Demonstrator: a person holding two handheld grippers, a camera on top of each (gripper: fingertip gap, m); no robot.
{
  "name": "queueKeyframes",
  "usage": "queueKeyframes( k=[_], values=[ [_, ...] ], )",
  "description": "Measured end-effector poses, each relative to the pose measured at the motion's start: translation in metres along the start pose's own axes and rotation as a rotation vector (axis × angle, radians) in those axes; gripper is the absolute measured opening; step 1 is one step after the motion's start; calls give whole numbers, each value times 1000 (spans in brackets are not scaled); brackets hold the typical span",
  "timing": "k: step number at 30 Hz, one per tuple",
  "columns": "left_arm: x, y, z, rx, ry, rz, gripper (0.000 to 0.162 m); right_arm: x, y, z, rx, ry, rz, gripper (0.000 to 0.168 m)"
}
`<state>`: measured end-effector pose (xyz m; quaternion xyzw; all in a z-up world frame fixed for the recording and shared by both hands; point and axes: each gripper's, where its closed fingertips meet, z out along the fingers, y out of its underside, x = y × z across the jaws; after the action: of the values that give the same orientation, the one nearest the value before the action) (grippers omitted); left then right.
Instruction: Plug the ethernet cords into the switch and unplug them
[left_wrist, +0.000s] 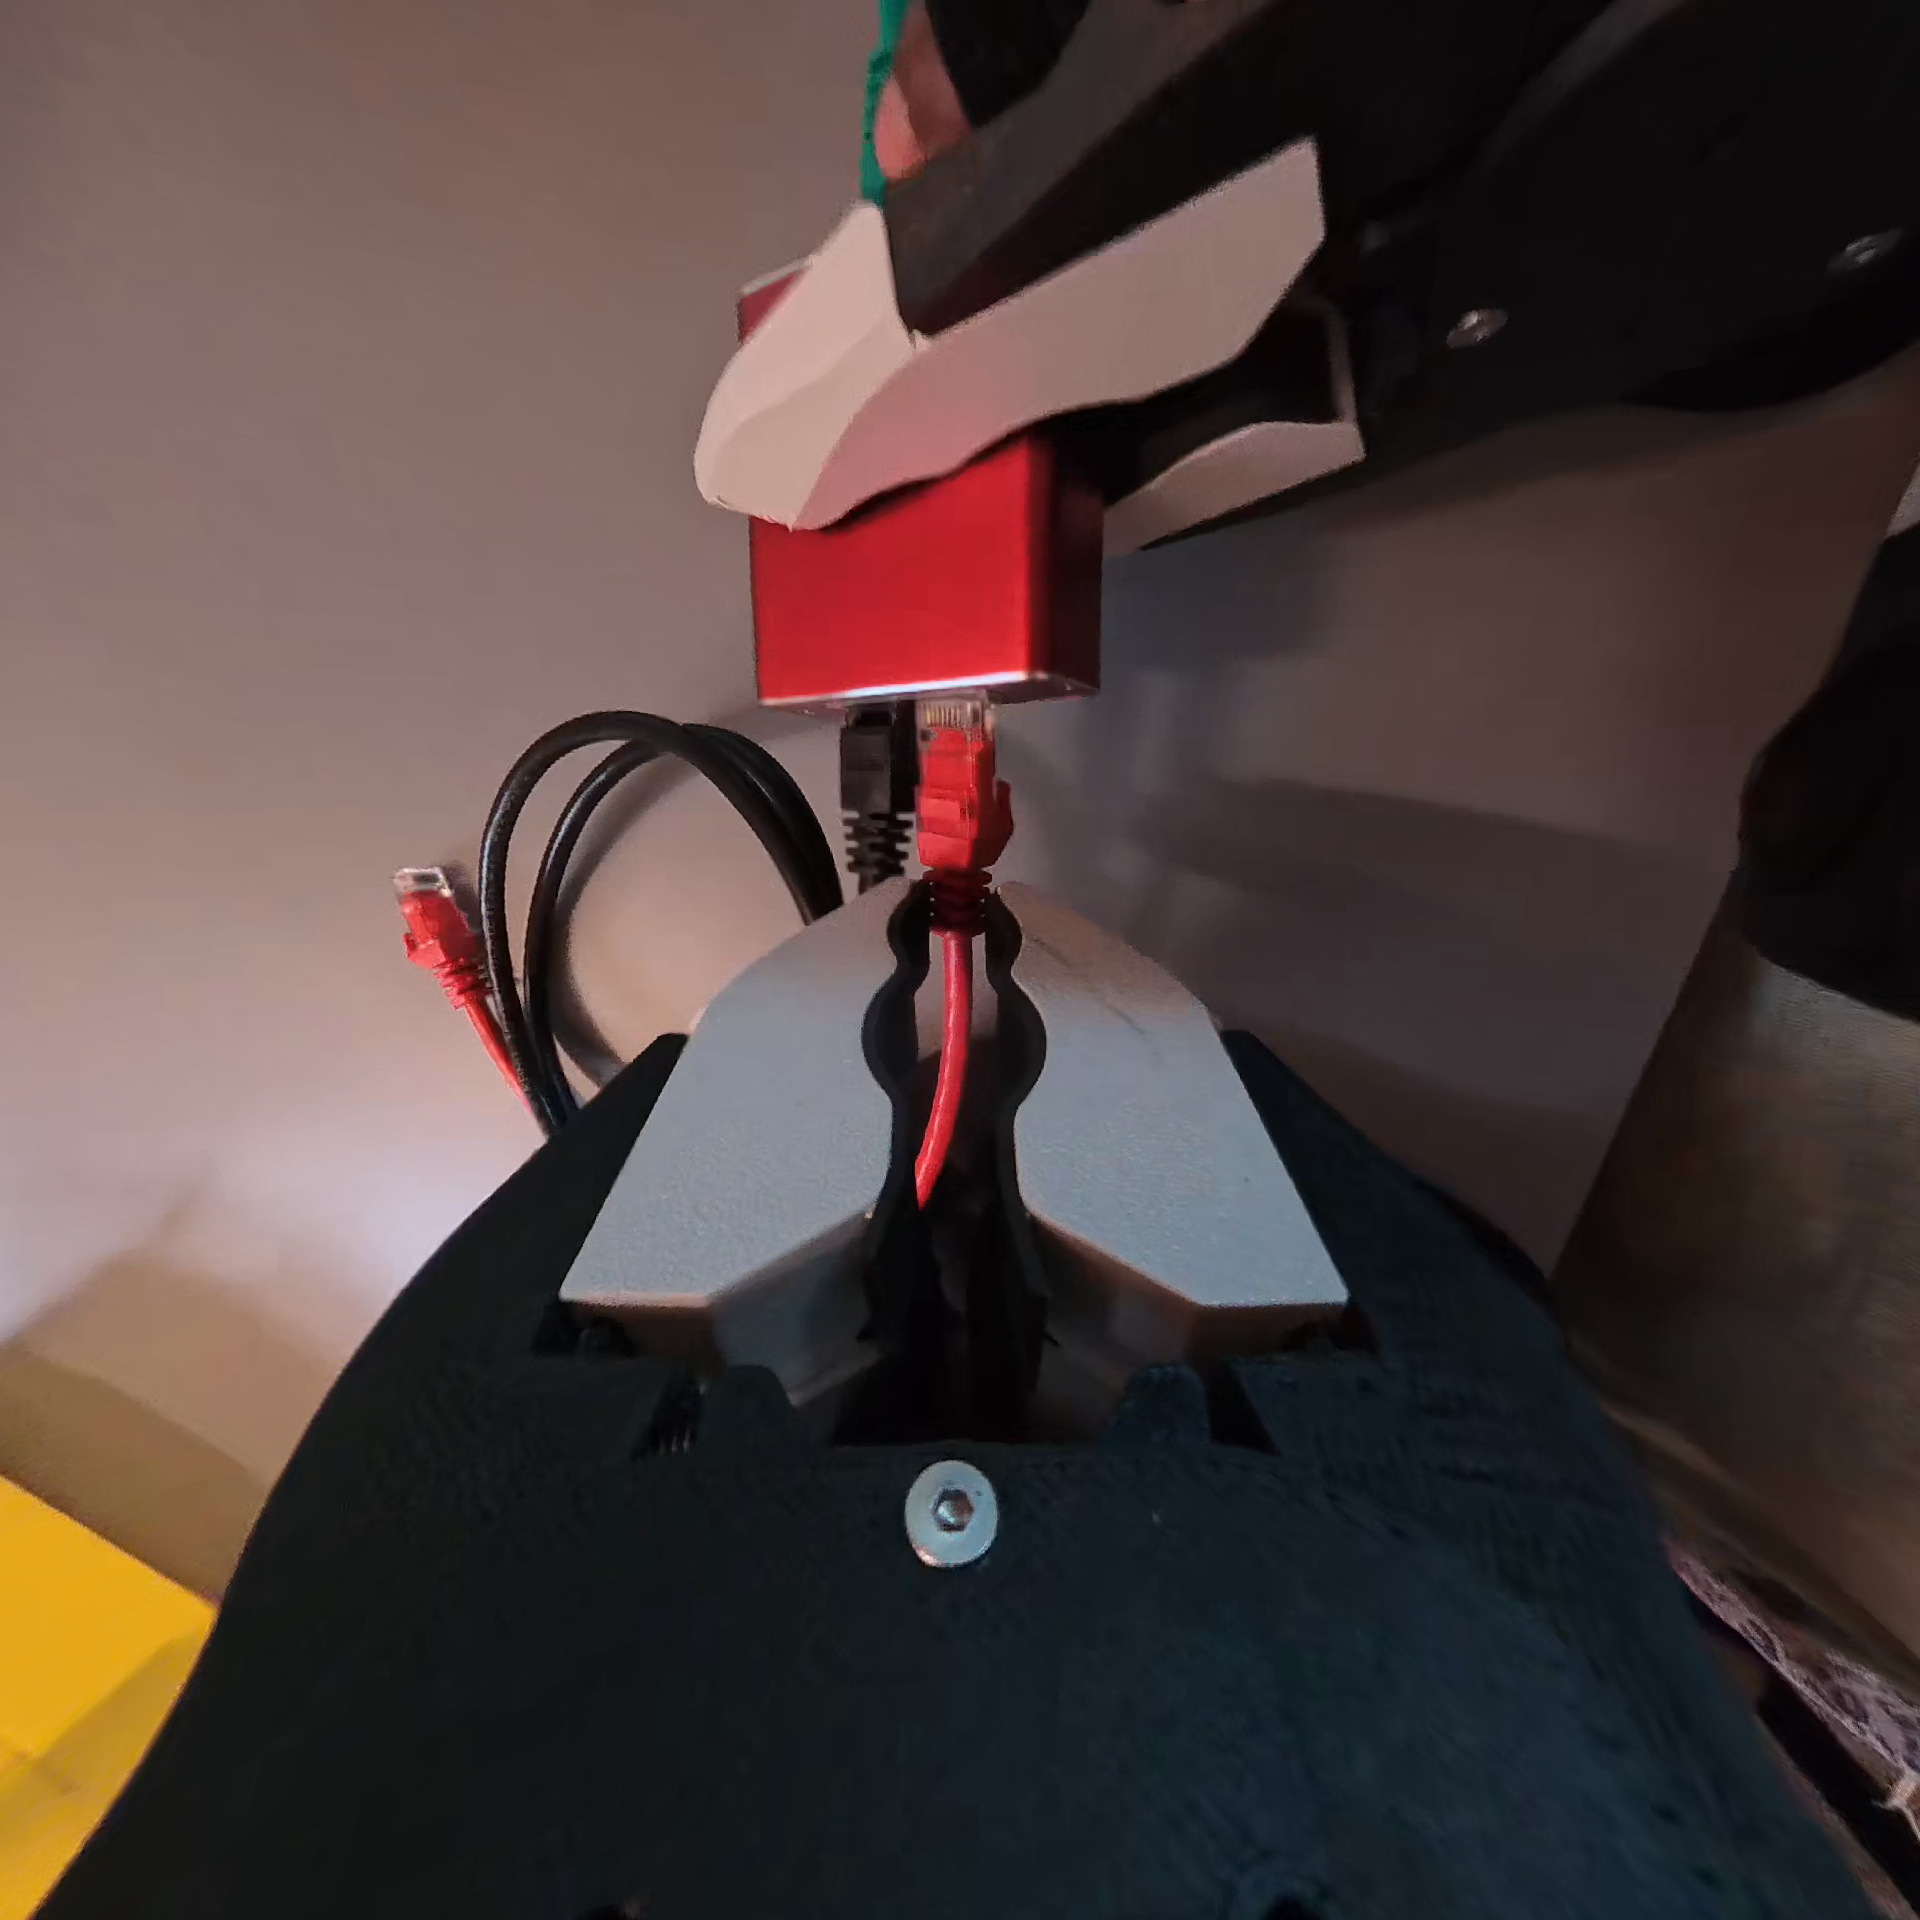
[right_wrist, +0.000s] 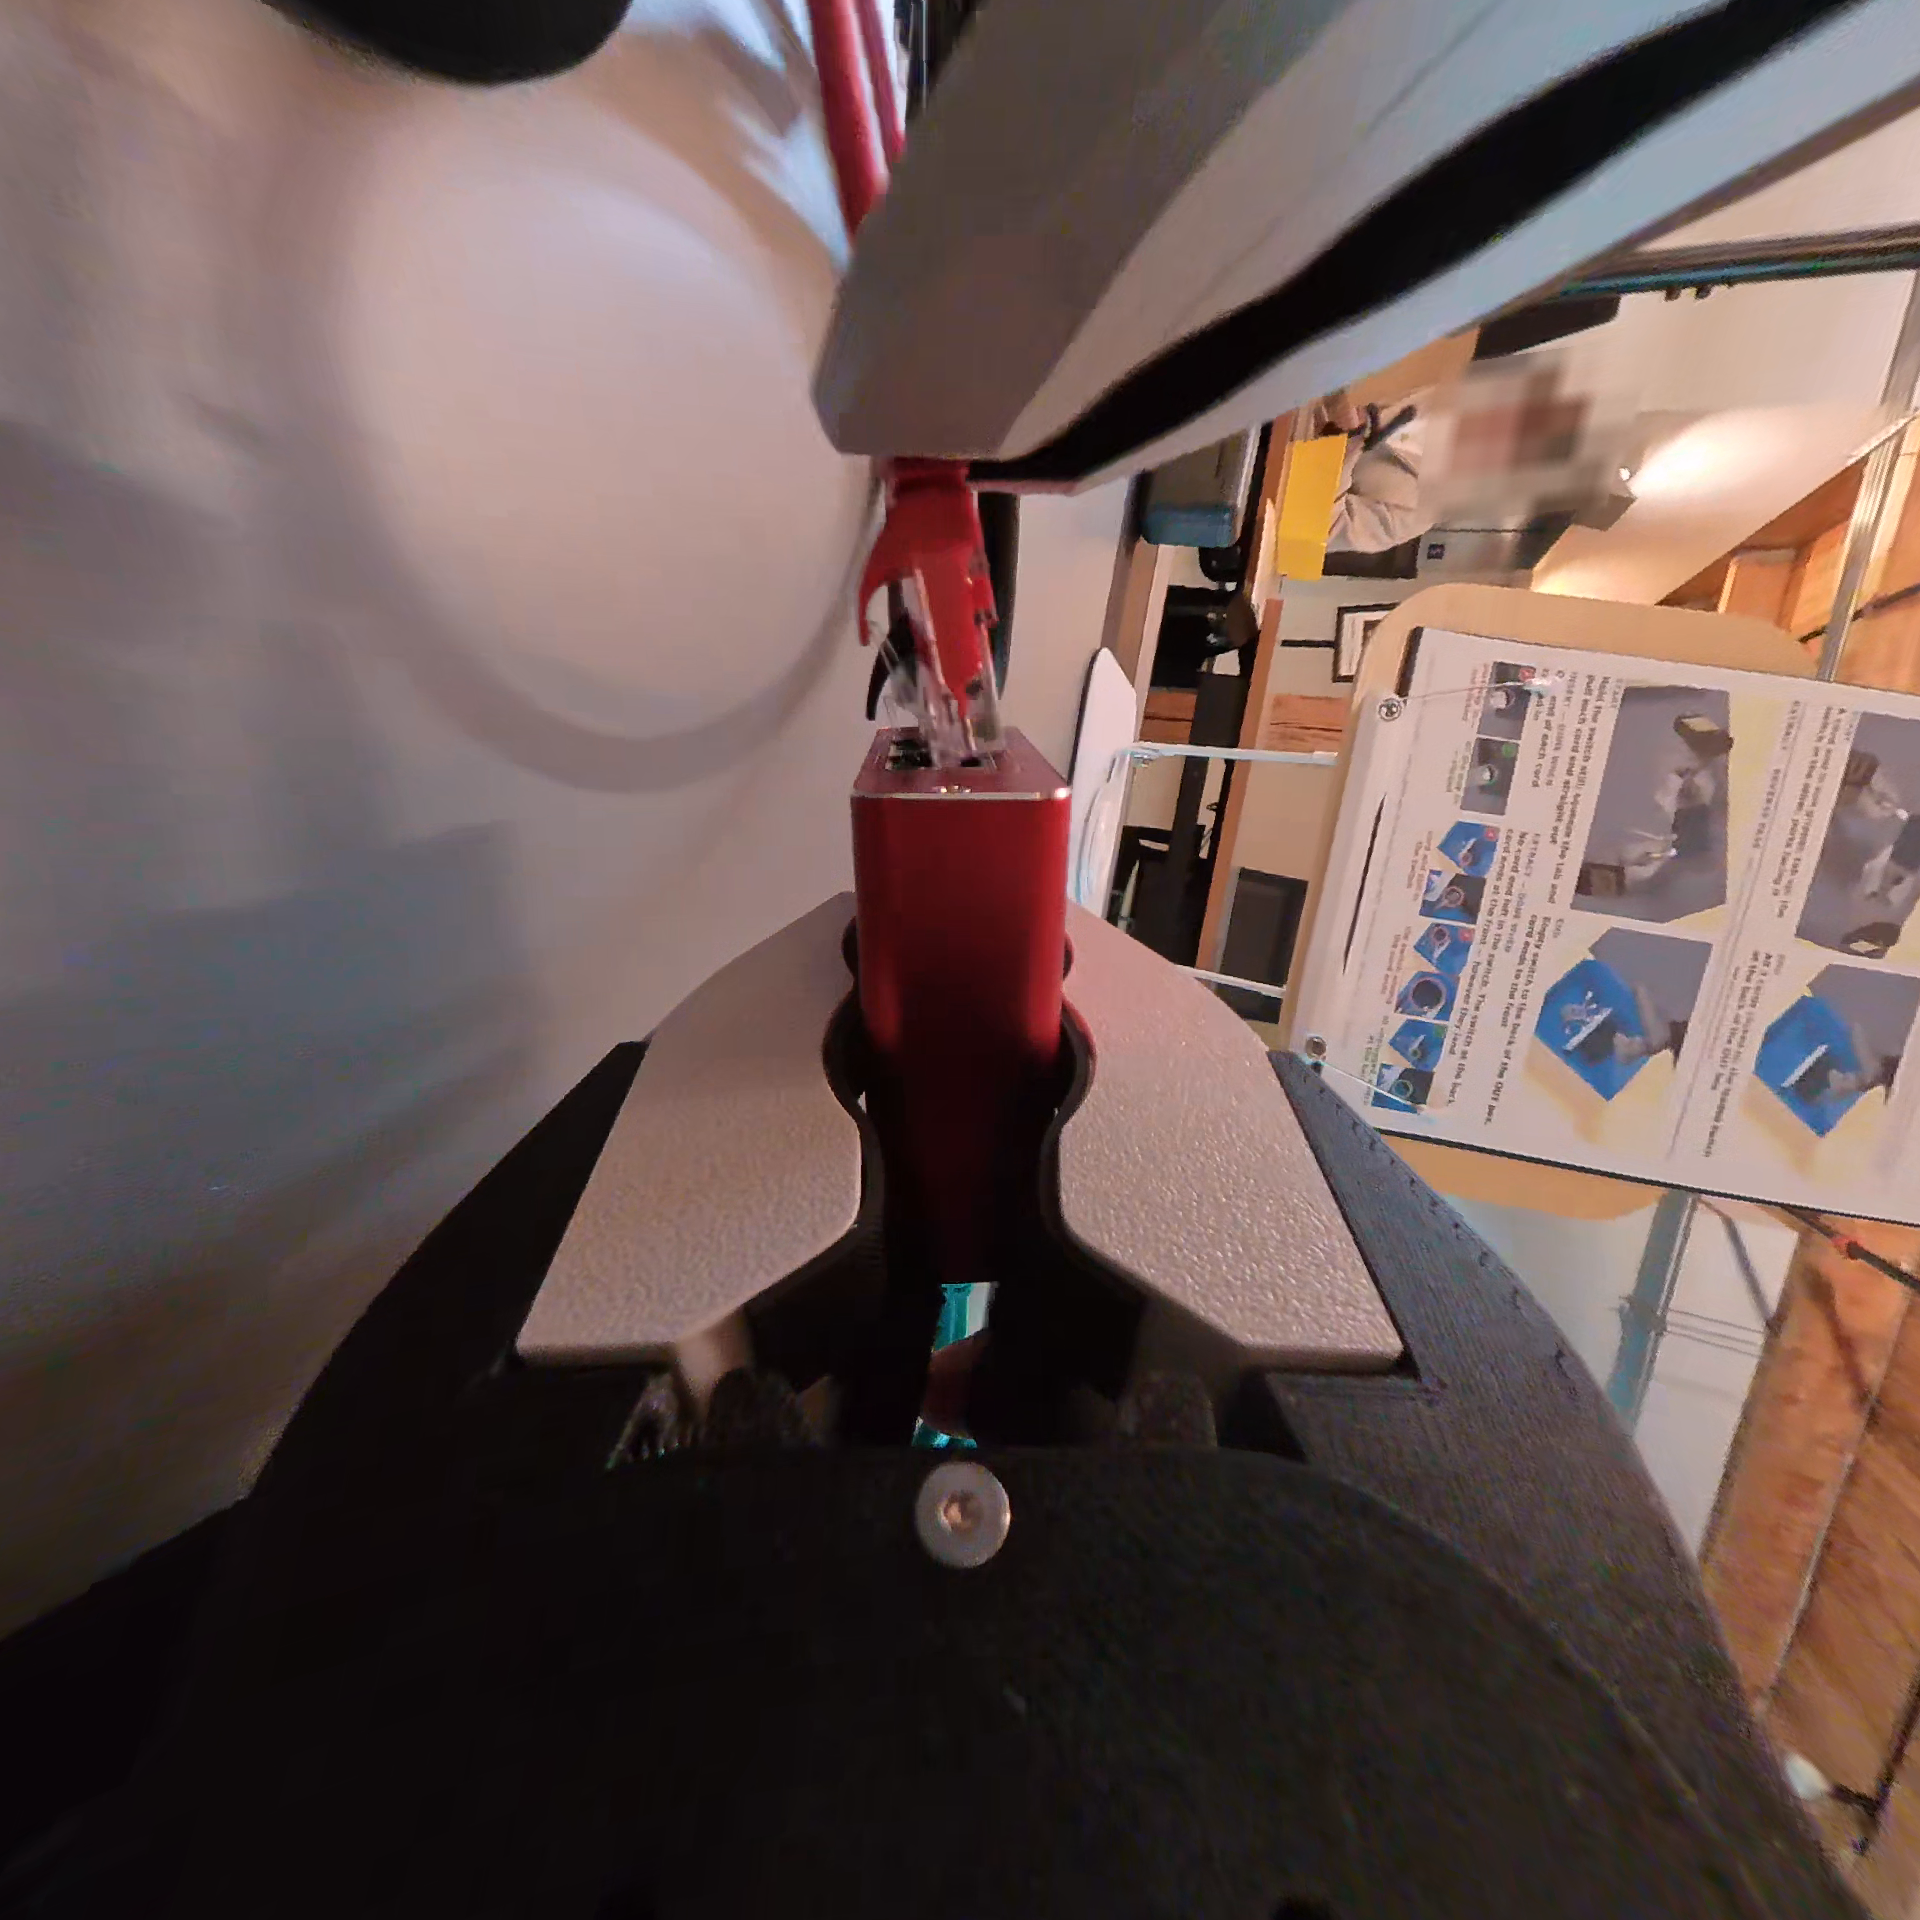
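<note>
The right gripper (right_wrist: 961, 997) has its jaws clenched on the red switch (left_wrist: 920, 582); the left gripper (left_wrist: 951, 914) pinches the red ethernet cord (left_wrist: 951, 1023) just behind its plug (left_wrist: 961, 790), which sits at the port mouth, beside the black plug (left_wrist: 868, 790) at 9 o'clock. To do this well, I judge, keep plug and port in line and move straight, with the switch held steady; whether the plug is latched I cannot tell.

Left wrist camera looks forward along its jaws, close on the red switch (left_wrist: 925, 592) and its port face. Right wrist camera faces the opposite way, along the switch's body. Both share the switch and red ethernet plug (left_wrist: 958, 790).
</note>
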<state>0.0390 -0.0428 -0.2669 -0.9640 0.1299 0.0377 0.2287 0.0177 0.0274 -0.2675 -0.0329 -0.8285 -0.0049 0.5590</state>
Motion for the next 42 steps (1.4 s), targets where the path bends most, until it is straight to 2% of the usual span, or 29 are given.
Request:
queueKeyframes(
  k=[7,11,14,22,27,32,36,40,42],
  values=[
    [2,-2,5,-62,-16,79,11,-3,5,-1,-42,23,-95,31],
    [4,-3,9,-63,-15,80,10,-8,7,-1,-36,-7,-38,29],
    [5,0,15,-128,-28,108,11,-9,6,0,-16,-25,22,29],
    [-2,0,18,-225,-62,127,10,-13,10,4,-52,-29,-33,29],
    [0,-5,19,-158,-37,62,10,-14,18,5,-133,-13,-67,29],
    [1,-1,22,-146,-18,32,10,-18,17,8,-143,-23,-84,29],
    [3,-3,25,-69,17,-72,10,-23,22,10,-164,-31,-64,29],
    [-8,12,38,-202,-130,-63,10,-25,12,12,-174,-13,-132,29],
    [-7,11,40,-171,-141,-57,10,-26,13,14,-179,-20,-128,29]
  ],
)
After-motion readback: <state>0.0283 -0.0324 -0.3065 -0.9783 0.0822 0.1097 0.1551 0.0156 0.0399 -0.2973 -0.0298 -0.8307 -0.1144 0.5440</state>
